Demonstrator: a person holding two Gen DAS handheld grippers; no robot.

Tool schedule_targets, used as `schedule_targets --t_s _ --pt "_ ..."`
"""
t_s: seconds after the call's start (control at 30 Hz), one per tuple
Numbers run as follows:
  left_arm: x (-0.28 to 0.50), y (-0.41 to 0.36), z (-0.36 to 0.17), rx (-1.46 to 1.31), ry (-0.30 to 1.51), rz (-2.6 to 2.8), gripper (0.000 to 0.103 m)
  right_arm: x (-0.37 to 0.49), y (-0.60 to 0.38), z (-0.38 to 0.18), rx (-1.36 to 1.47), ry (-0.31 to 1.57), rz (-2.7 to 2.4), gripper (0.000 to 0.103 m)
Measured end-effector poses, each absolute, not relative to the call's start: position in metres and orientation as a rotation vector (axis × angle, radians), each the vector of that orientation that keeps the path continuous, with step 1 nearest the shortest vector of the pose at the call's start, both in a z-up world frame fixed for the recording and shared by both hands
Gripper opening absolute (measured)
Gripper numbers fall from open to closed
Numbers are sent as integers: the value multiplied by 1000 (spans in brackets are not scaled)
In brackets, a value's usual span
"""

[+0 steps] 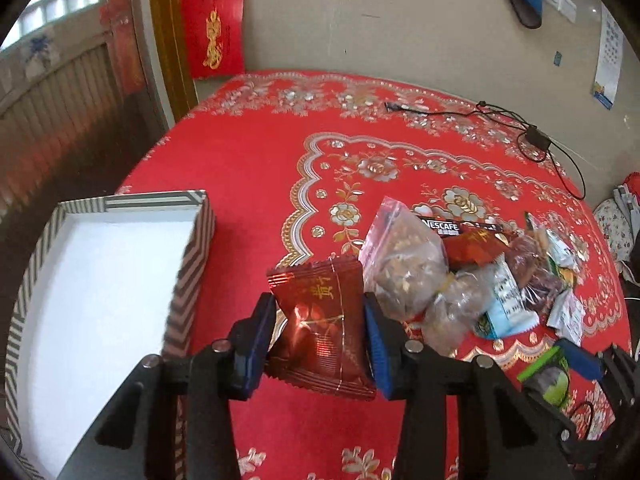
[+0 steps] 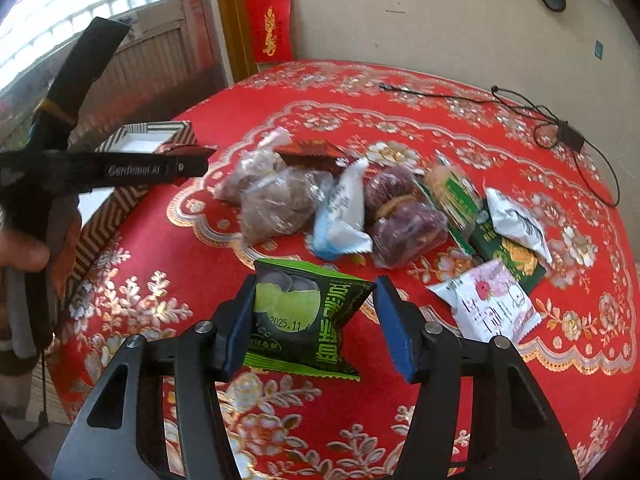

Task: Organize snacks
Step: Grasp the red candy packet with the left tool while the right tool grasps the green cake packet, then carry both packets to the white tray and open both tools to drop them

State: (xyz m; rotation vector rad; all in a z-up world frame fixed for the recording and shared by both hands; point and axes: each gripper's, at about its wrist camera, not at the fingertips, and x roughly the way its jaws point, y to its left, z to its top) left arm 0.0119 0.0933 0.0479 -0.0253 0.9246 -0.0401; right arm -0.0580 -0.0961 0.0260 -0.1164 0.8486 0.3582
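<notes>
A dark red snack packet (image 1: 320, 328) is pinched between the left gripper (image 1: 320, 336) pads, lower centre of frame. A green packet (image 2: 304, 320) is seen in the right gripper (image 2: 316, 328), w/ a gap at one pad. Striped box (image 1: 192, 256) at left; snack pile (image 2: 360, 208) beyond, mid-tablecloth (image 1: 248, 168).

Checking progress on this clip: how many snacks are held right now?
2. A red packet sits between the left gripper's fingers; a green packet sits in the right gripper. The box looks empty.
</notes>
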Motion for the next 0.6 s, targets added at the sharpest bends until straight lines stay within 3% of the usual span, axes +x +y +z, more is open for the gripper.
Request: schedule_targets --t_s 0.6 --pt "-25 139 76 -32 849 11 46 -45 -21 52 -185 785 472 57"
